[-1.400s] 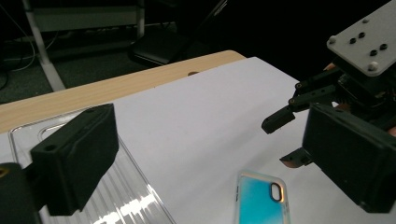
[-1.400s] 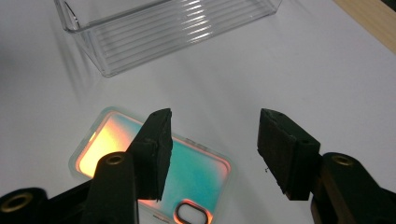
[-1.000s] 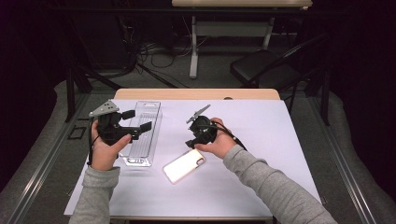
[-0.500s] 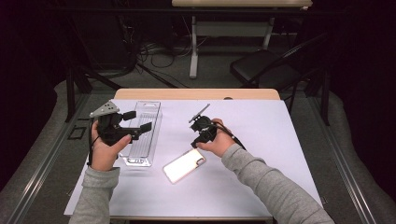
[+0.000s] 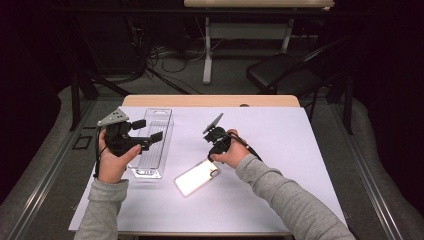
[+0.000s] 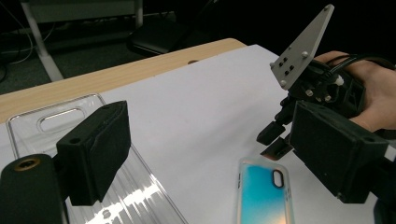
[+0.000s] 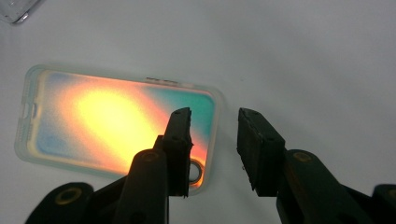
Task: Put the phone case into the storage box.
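Note:
A clear phone case (image 5: 196,177) with an orange and teal sheen lies flat on the white table (image 5: 280,150). My right gripper (image 5: 213,158) points down at its camera-hole end. In the right gripper view the gripper (image 7: 214,140) is open and its jaws have just been closing. One jaw hangs over the case (image 7: 107,121), the other past its end edge, and neither pad presses on it. My left gripper (image 5: 147,130) is held open above a clear plastic tray (image 5: 159,112), with nothing between its pads. The left gripper view shows the case (image 6: 261,196) and the right gripper (image 6: 273,140) beyond.
The long clear tray (image 6: 56,121) lies at the table's left, and its corner (image 7: 16,9) shows beside the case. Past the wooden far edge (image 5: 210,100) stand a black chair (image 5: 280,75) and a table leg amid floor cables.
The right gripper has sunk a little toward the case's end and its jaws stand narrower. The left gripper has stayed where it was.

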